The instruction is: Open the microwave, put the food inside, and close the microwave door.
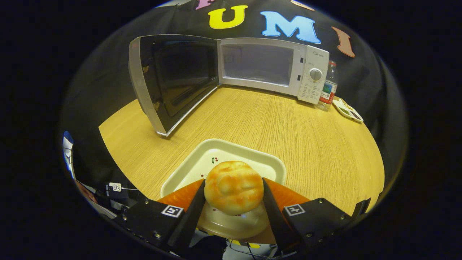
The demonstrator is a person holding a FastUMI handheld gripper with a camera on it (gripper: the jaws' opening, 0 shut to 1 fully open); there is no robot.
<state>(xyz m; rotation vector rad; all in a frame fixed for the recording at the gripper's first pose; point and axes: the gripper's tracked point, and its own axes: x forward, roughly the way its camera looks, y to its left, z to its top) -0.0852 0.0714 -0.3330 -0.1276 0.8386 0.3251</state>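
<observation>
Seemingly clamped between both gripper point(234, 193) fingers, the bun point(234, 187) sits above the tray point(216, 150)

Water bottle point(328, 86), small snack dish point(348, 110), wooden table point(306, 144).

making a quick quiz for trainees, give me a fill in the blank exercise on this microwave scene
1. The microwave door stands ____.
2. The gripper has its two fingers pressed on the ____, one on each side.
3. Under the bun lies a white ____ on the wooden table.
4. Next to the microwave, on its control panel side, stands a plastic ____.

Missing words: open; bun; tray; bottle
</observation>
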